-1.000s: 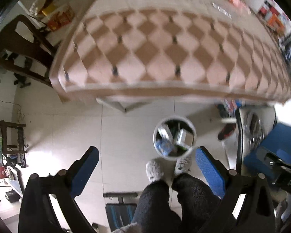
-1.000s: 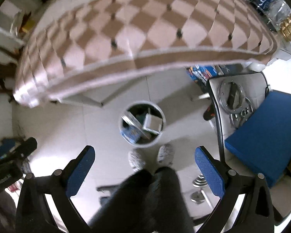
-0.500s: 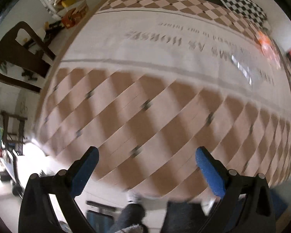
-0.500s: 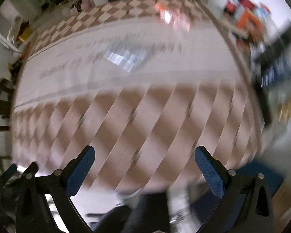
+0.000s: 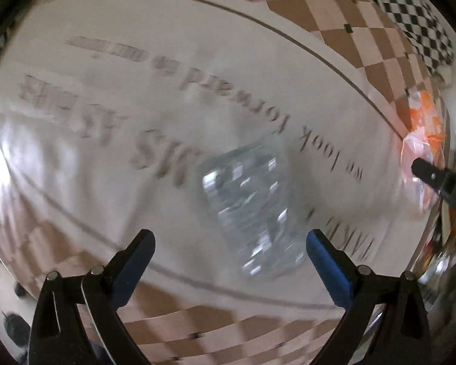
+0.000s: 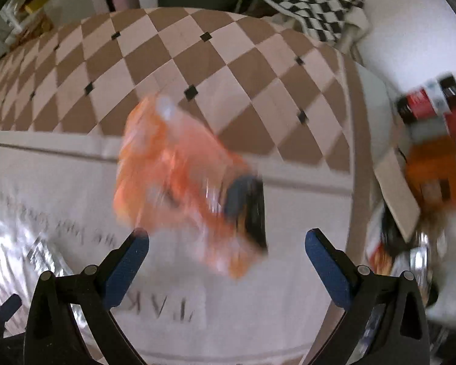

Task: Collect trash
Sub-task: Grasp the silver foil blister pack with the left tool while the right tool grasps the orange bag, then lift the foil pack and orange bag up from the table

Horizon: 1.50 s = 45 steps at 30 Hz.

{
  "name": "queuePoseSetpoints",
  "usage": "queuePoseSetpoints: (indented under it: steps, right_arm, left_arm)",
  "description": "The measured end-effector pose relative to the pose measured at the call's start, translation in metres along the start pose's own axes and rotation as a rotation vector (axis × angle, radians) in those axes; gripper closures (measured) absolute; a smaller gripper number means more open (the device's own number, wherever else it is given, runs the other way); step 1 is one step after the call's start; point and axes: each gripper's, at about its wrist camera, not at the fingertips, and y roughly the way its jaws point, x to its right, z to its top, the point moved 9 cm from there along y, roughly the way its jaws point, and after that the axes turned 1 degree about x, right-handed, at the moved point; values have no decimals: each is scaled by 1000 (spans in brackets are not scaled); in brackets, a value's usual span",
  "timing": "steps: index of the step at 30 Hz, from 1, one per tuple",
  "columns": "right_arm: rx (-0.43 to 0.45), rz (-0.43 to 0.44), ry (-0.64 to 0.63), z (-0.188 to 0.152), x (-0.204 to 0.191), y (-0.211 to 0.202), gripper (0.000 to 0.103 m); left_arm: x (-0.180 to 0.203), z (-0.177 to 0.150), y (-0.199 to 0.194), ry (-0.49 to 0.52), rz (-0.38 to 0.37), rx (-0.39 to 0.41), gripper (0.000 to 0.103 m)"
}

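both grippers hang spread and empty over the table [image 5: 76,158]: left gripper [image 5: 228,252] has the clear wrapper [image 5: 252,206] at 12 o'clock, right gripper [image 6: 226,251] the orange wrapper [image 6: 182,176]. straddle each squarely before pinching.

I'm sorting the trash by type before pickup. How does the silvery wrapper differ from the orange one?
The silvery wrapper is shiny and reflective; the orange wrapper is translucent orange with a dark patch at one end. The silvery wrapper lies ahead of the open left gripper, the orange wrapper ahead of the open right gripper, nearer the checkered border. Both lie loose on the tablecloth, ungrasped and motion-blurred.
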Motion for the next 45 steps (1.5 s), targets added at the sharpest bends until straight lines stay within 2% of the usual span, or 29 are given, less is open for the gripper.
queuePoseSetpoints:
  steps: [3,4,5,7,8,11,14,16,17,20,24,27,28,31,32,35,36,43,44,45]
  right_arm:
    - [-17,38,-22,14,-4,16,13]
    - [-22,53,-23,16,-5,20,23]
    - [-29,73,-21,18,-6,23,35]
    - [-40,115,-7,20,-8,29,43]
    - [-38,133,0,20,-8,30,50]
    - [-29,164,12,20,-10,28,59]
    - [-48,208,30,6,-15,23,61]
    - [-63,241,42,-8,-19,19,61]
    - [-82,266,51,-21,-22,17,61]
    - [-145,337,107,-58,-29,17,61]
    - [-171,371,176,-99,-33,15,60]
    - [-176,390,239,-110,-33,16,55]
    - [-177,385,250,-113,-31,17,53]
    - [-173,379,265,-120,-31,21,54]
    - [-164,374,263,-121,-32,20,56]
    - [-138,376,253,-125,-38,13,64]
    - [-129,378,254,-126,-37,10,64]
    - [-74,410,282,-146,-46,-17,66]
    - [-65,417,282,-149,-50,-22,66]
    - [-55,423,282,-154,-53,-27,66]
  left_arm:
    - [6,11,13,-56,5,-23,3]
    - [5,14,15,-67,24,-19,12]
    - [4,15,15,-76,47,-13,17]
    - [-1,15,14,-80,83,7,24]
    - [-3,14,13,-71,101,22,31]
    - [-7,9,12,-8,117,50,35]
    - [-4,3,12,130,158,71,36]
    - [-8,0,9,258,210,107,36]
    - [-13,-3,9,325,235,121,36]
    - [-31,-14,11,422,269,131,36]
    - [-49,-22,13,433,238,134,35]
    - [-63,-21,15,400,202,128,33]
    - [-71,-8,16,395,192,126,33]
    - [-84,-10,13,391,164,127,40]
    - [-86,-11,13,395,165,133,46]
    - [-73,-19,13,416,167,155,46]
    - [-61,-22,7,423,166,162,46]
    - [-78,-42,-32,441,130,236,46]
    - [-82,-45,-40,444,122,255,49]
    - [-87,-49,-47,450,113,271,61]
